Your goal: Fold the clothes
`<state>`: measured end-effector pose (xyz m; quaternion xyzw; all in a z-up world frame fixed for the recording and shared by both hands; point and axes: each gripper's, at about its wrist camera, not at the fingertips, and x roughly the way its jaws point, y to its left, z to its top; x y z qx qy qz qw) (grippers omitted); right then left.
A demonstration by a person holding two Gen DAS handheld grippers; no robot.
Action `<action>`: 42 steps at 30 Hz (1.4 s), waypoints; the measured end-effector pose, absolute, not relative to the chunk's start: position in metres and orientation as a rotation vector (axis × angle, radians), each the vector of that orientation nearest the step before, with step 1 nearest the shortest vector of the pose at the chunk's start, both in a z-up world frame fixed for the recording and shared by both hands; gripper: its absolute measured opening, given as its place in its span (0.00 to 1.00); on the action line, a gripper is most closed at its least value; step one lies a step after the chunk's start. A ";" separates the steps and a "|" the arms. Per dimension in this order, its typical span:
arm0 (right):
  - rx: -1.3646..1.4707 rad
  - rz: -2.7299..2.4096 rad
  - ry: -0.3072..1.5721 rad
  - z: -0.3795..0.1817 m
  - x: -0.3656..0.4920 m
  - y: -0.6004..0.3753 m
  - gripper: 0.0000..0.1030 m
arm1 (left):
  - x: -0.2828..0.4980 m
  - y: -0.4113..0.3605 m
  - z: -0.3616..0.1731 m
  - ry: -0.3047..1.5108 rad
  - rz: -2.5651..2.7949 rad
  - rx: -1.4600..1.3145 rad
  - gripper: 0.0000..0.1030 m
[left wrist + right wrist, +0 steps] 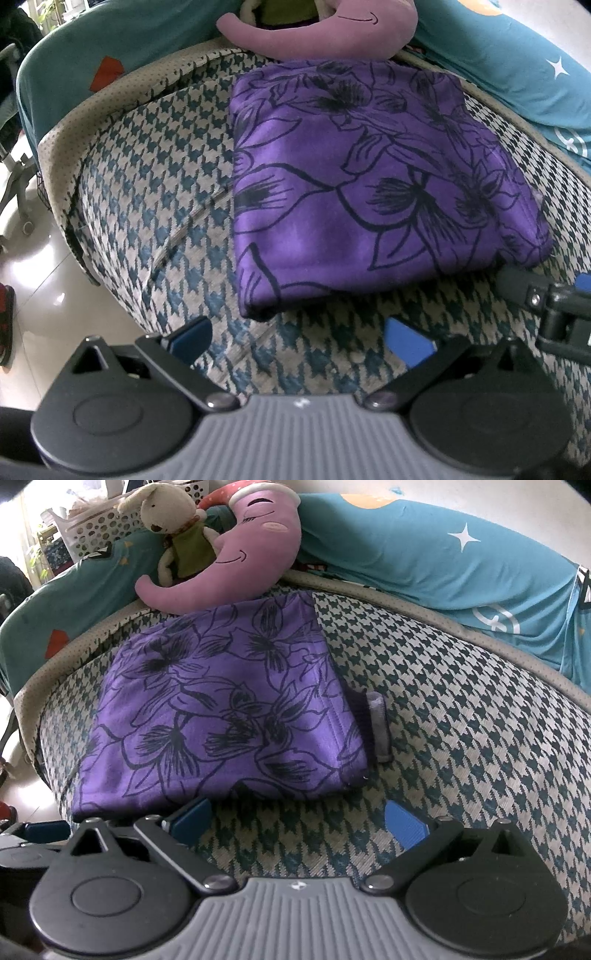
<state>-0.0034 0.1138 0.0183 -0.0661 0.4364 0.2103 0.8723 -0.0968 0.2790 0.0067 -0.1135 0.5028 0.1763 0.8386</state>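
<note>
The purple floral garment (354,184) lies folded on the houndstooth cushion (155,192), its far edge touching a pink moon pillow (229,554). The left gripper (299,332) and right gripper (295,819) both hover just beside its near edge, fingers spread and empty.

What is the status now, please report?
Left gripper open, empty. Right gripper open, empty. Purple garment lies folded on the sofa. Moon plushie touches its far edge.

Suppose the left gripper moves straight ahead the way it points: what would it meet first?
Probably the near edge of the folded purple garment, lying just beyond the open left gripper on the houndstooth cushion; depth is hard to judge.
</note>
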 end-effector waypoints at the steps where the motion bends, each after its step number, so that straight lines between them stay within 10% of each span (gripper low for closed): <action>1: -0.138 0.440 0.912 0.018 -0.003 0.114 0.98 | -0.097 0.279 0.007 1.063 0.373 -0.240 1.00; 42: -0.154 0.447 0.909 0.016 -0.003 0.119 0.98 | -0.098 0.281 0.009 1.060 0.366 -0.236 1.00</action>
